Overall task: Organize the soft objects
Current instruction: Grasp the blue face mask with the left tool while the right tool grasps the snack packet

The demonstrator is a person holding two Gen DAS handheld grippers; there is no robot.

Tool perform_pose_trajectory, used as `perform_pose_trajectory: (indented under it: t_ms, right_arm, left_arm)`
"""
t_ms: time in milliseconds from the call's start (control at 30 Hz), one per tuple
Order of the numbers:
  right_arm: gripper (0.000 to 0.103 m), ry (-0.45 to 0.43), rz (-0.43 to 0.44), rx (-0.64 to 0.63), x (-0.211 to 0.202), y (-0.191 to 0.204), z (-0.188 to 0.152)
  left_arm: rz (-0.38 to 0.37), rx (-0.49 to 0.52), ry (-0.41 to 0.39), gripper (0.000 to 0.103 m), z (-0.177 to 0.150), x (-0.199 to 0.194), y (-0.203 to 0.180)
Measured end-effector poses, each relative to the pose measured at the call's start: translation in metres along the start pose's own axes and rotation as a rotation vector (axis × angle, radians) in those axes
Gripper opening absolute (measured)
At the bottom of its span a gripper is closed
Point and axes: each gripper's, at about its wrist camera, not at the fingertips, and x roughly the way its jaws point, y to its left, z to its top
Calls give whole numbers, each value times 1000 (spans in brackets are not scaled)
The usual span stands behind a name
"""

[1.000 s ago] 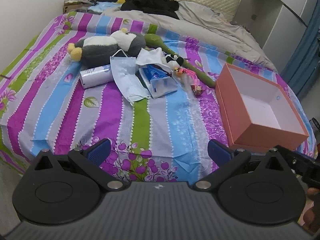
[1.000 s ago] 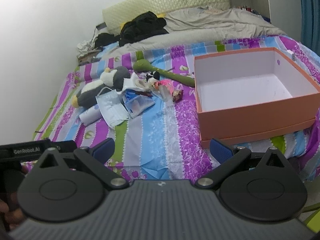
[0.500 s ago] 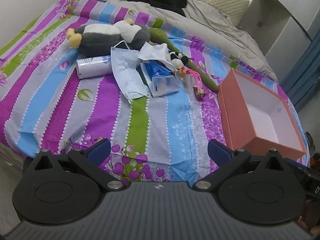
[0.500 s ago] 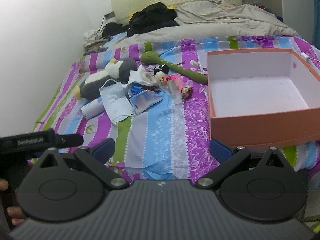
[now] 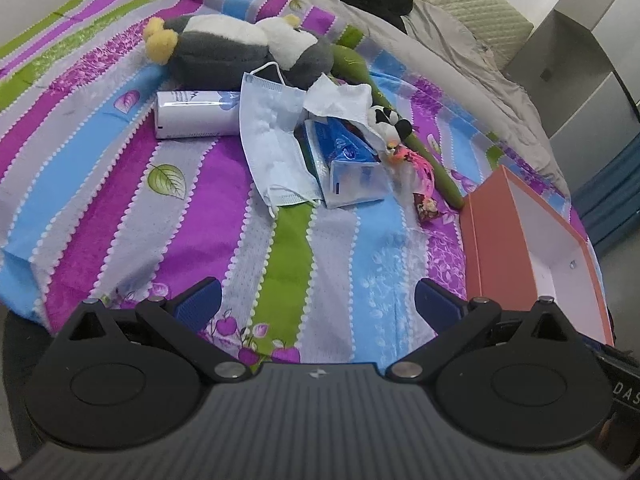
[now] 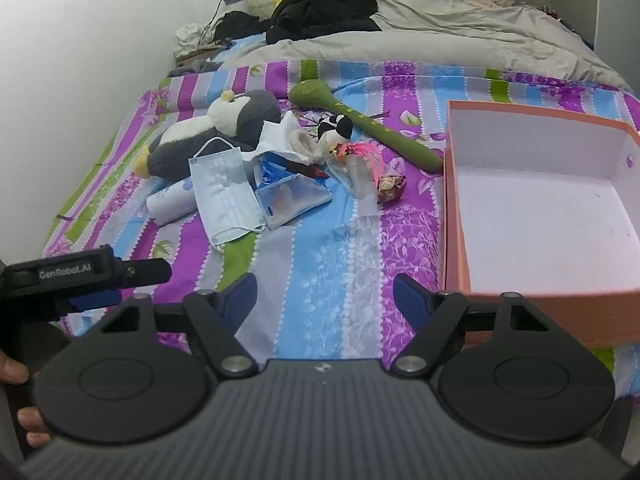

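Note:
A pile of soft things lies mid-bed: a grey and white plush penguin (image 5: 240, 46) (image 6: 224, 128), a blue face mask (image 5: 272, 140) (image 6: 222, 194), a white tissue (image 5: 340, 98), a blue tissue pack (image 5: 348, 160) (image 6: 294, 196), a small panda toy (image 5: 390, 120) (image 6: 336, 128), a long green plush (image 6: 368, 120) and a pink wrapped toy (image 6: 364, 156). An open orange box (image 5: 496, 248) (image 6: 456, 184) sits empty to the right. My left gripper (image 5: 318, 300) hangs open over the near bedspread. My right gripper (image 6: 324, 292) is closing with nothing between its fingers.
A white cylindrical bottle (image 5: 192, 114) lies beside the mask. A grey blanket (image 6: 440, 40) and black clothes (image 6: 320, 4) cover the bed's far end by the headboard. A wall runs along the left; a grey cabinet (image 5: 580, 60) stands at the far right.
Both grippers have come closer to the bed and the pile, which now looks larger. The right gripper's fingers stand nearer together than before.

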Motion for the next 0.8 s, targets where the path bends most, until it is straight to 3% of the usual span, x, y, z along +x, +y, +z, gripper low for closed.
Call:
perform_pose_trajectory:
  t_ms: [267, 333, 433, 633, 800]
  right_arm:
    - [77, 16, -9, -55, 42, 2, 22]
    - [77, 14, 24, -61, 52, 3, 29]
    - [76, 33, 7, -72, 73, 4, 39]
    - [66, 55, -48, -88, 118, -4, 55]
    - [45, 83, -103, -85, 153, -15, 62]
  left_arm:
    - [2, 0, 17, 103, 17, 44, 7]
    - [-16, -3, 30, 99, 22, 56, 10]
    - [-24, -25, 48, 94, 29, 75, 14]
    - [-9, -48, 49, 86, 40, 108, 21]
    - [11, -75, 44, 67, 46, 130, 32]
